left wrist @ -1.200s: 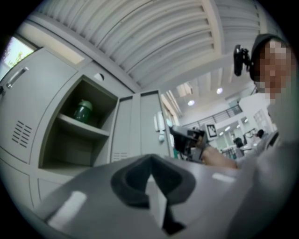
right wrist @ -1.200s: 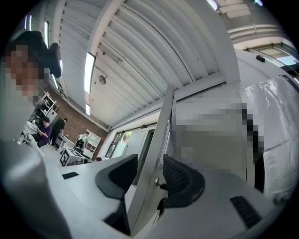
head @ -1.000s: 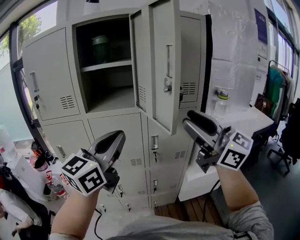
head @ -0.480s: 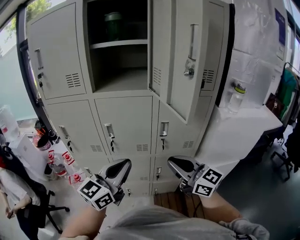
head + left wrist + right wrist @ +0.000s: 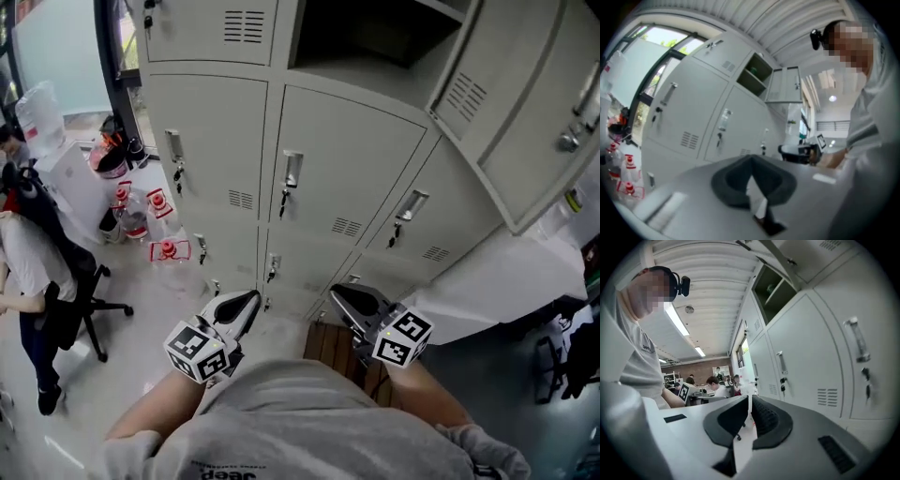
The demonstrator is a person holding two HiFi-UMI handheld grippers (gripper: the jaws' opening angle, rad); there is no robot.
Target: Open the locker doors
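Observation:
A bank of grey lockers [image 5: 337, 178] fills the top of the head view. One upper compartment [image 5: 375, 33] stands open, and its open doors [image 5: 525, 112] hang out at the right. The doors below it are closed, each with a handle [image 5: 292, 171]. Both grippers are held low by the person's chest, well short of the lockers. My left gripper [image 5: 241, 306] [image 5: 751, 158] is shut with nothing in it. My right gripper [image 5: 351, 300] [image 5: 750, 400] has its pads nearly together, also with nothing between them. It points along the closed doors [image 5: 820, 357].
A person sits on an office chair [image 5: 80, 309] at the left. Near them are a water jug [image 5: 37, 112] and red-capped bottles [image 5: 141, 217] on the floor. A white table [image 5: 506, 281] stands at the right, and a wooden strip [image 5: 330, 345] lies at the lockers' foot.
The head view has tipped steeply down, so the lockers slid up the frame. Both grippers dropped from locker height to beside the body. The right jaws went from apart to together.

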